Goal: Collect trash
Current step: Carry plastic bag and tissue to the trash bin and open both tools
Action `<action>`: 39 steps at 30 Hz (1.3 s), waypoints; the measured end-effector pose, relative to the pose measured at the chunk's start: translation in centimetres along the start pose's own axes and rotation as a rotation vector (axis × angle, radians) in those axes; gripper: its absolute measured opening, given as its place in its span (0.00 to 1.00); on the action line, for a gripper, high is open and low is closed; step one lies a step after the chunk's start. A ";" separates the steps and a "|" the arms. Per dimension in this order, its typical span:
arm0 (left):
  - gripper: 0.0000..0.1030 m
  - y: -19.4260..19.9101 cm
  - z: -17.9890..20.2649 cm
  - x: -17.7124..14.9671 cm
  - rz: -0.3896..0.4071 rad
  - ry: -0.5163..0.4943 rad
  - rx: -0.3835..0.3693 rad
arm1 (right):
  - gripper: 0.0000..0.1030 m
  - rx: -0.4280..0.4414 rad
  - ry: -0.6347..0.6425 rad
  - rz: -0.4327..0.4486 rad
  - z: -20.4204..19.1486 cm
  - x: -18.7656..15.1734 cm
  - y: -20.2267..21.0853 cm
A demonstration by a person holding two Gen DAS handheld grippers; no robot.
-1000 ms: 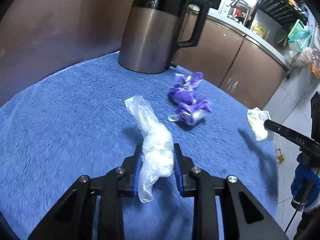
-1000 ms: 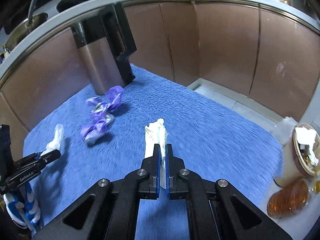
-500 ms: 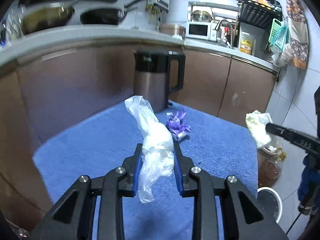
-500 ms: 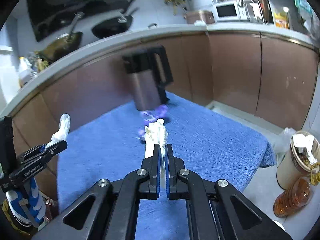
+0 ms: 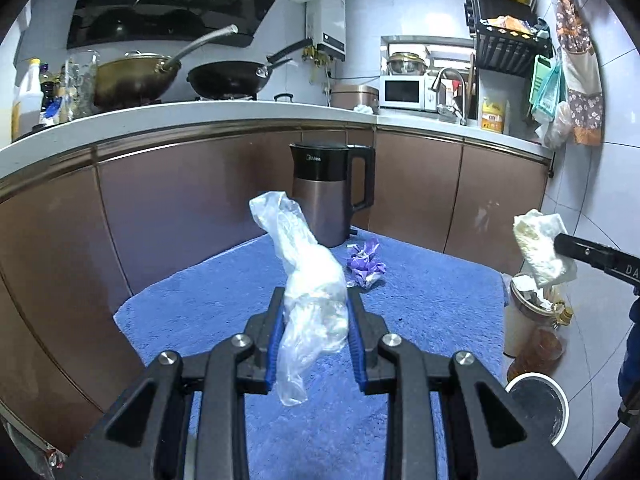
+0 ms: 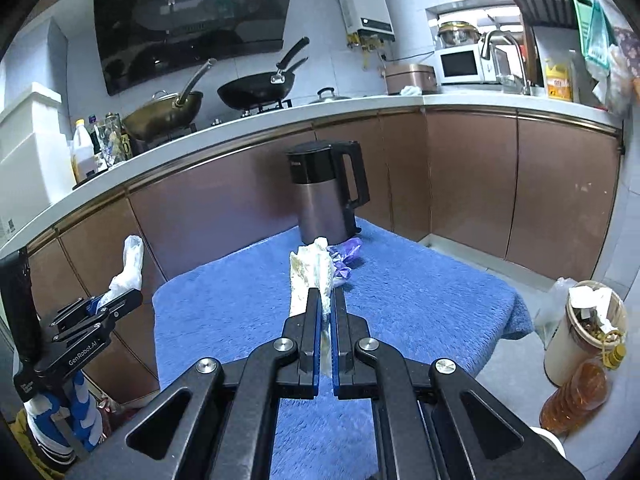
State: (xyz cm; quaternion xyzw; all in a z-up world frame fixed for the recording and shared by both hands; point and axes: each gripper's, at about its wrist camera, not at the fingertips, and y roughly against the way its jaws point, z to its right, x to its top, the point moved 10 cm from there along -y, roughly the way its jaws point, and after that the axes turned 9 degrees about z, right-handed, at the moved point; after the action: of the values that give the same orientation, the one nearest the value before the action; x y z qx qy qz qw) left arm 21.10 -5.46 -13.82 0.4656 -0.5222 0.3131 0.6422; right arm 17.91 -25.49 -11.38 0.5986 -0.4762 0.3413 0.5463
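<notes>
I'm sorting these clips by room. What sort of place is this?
A home kitchen, most likely: woks on a stove, a microwave beside the sink tap, and an electric kettle.

Both wrist views look slightly downward, from above, sharing the blue towel (image 5: 432, 300) and kettle (image 6: 326, 196)

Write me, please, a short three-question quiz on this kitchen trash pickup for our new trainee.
1. What does the left gripper hold?
2. True or false: the purple wrapper lies on the blue mat.
3. Which stands at the mat's far end: A microwave, B kettle, C wok?

Key:
1. A clear plastic bag; the right gripper holds a crumpled tissue.
2. True.
3. B.
</notes>
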 end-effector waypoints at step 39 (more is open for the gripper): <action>0.26 -4.6 19.8 -3.7 -0.125 -0.238 -0.297 | 0.04 -0.372 -0.275 -0.073 19.6 -10.1 8.7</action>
State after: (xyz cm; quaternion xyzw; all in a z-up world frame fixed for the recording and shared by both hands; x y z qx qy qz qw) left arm 16.71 -25.16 -18.21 0.4312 -0.6048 0.1348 0.6558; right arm 4.38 -42.29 -21.24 0.5451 -0.5790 0.1429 0.5892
